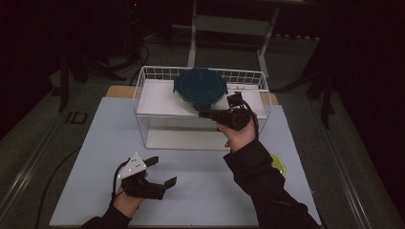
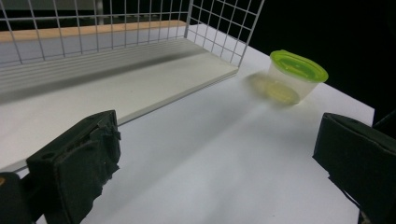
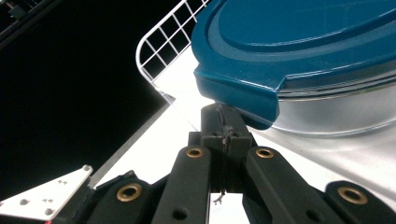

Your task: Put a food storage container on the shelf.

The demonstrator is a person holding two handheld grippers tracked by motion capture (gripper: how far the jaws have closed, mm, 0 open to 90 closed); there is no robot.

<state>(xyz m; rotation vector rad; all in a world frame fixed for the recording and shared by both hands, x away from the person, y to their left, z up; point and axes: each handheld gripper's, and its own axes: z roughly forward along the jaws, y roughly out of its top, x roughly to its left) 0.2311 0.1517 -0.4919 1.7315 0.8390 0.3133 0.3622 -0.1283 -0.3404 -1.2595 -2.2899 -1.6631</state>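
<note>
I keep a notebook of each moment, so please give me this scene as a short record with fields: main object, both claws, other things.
main object: round clear container with dark teal lid, on the upper shelf of the white wire rack
right claw: shut, tips beside the container under the lid's edge; grip cannot be told
left claw: open, empty, above the pale blue table mat
other: small clear tub with lime green lid on the mat, near the rack

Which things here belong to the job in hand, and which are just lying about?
In the job:
- right gripper, shut, at the blue lid's edge
- blue-lidded container
- wire rack whose upper shelf bears it

Lying about:
- green-lidded tub on the table, right of the rack
- left gripper, open, nothing between its jaws
</note>
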